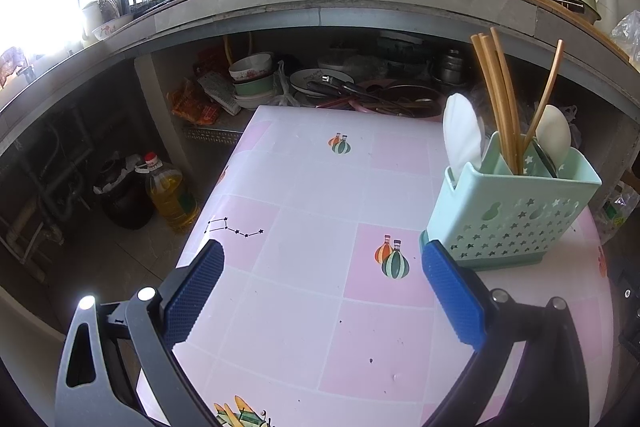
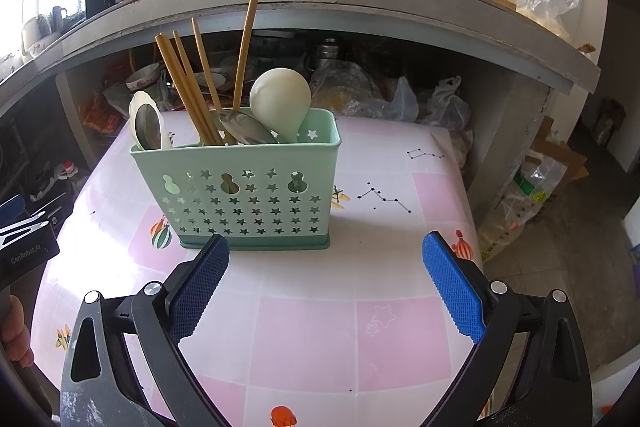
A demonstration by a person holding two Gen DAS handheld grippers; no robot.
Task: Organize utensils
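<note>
both grippers, the left gripper (image 1: 322, 259) and right gripper (image 2: 325, 253), hang released and empty over the table (image 2: 304, 331). the utensils already stand upright in the green caddy (image 2: 248, 187) near the table's far edge, chopsticks (image 2: 188, 87) and spoons (image 2: 280, 99) apparently sorted by compartment, so little seems left to do.

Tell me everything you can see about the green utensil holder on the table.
The utensil holder is a mint-green, plastic-looking box on a darker green base, standing upright on the pink checked tablecloth. Its front wall is pierced with star and gourd-shaped cutouts. It is divided into compartments and holds wooden chopsticks, metal spoons and a cream ladle-like spoon, all standing up. Neither gripper touches it.
</note>
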